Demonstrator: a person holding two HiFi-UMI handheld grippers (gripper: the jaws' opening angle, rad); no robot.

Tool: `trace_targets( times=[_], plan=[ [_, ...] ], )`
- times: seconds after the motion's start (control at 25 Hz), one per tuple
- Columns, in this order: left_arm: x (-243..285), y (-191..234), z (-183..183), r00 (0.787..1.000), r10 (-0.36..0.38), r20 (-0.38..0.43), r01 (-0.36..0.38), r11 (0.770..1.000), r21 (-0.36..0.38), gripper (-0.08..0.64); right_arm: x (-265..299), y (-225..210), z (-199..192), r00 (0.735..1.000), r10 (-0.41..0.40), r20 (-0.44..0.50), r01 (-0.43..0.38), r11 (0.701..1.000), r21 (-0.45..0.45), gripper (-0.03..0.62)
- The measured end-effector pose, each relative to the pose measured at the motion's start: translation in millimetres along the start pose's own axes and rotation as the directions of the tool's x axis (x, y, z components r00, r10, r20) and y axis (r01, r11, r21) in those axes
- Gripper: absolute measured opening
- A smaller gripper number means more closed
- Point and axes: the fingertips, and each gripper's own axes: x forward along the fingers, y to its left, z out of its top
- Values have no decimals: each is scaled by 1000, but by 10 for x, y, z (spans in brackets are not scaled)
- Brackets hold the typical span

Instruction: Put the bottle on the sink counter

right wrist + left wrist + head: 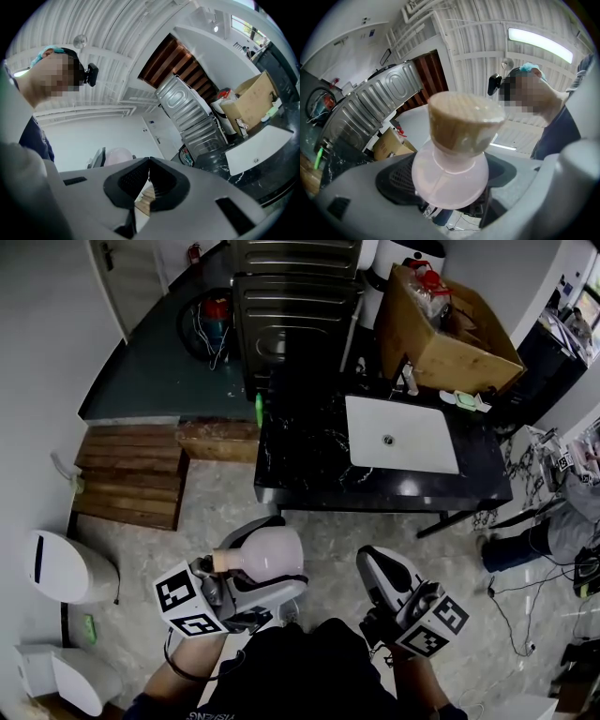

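My left fingers (361,201) clamp the bottle (450,180); right fingers (201,201) closed, empty; land it upright on tabletop (300,465) beside sink (367,439).

The bottle (267,554) looked like smooth frosted pink plastic; the tabletop (300,457) was glossy black veined stone, the box (450,354) matt cardboard.

Underside of bottle (262,554) hidden by lower jaw of left gripper (291,557). Cardboard box (441,348) contents too small to tell. Green bits (466,400) beside sink (401,451) unclear.
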Motion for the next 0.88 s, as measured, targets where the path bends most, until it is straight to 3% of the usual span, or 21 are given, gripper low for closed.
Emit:
trace_targets(
  times=[0.36, 0.88],
  plan=[
    [112, 298, 23, 1000, -1, -9, 1, 1000, -4, 400, 209, -252, 22, 1000, -3, 6, 3, 1000, 8, 26],
    [604, 1113, 126, 999, 37, -13, -38, 999, -7, 402, 763, -1042, 250, 1000, 25, -12, -24, 999, 27, 26]
  ],
)
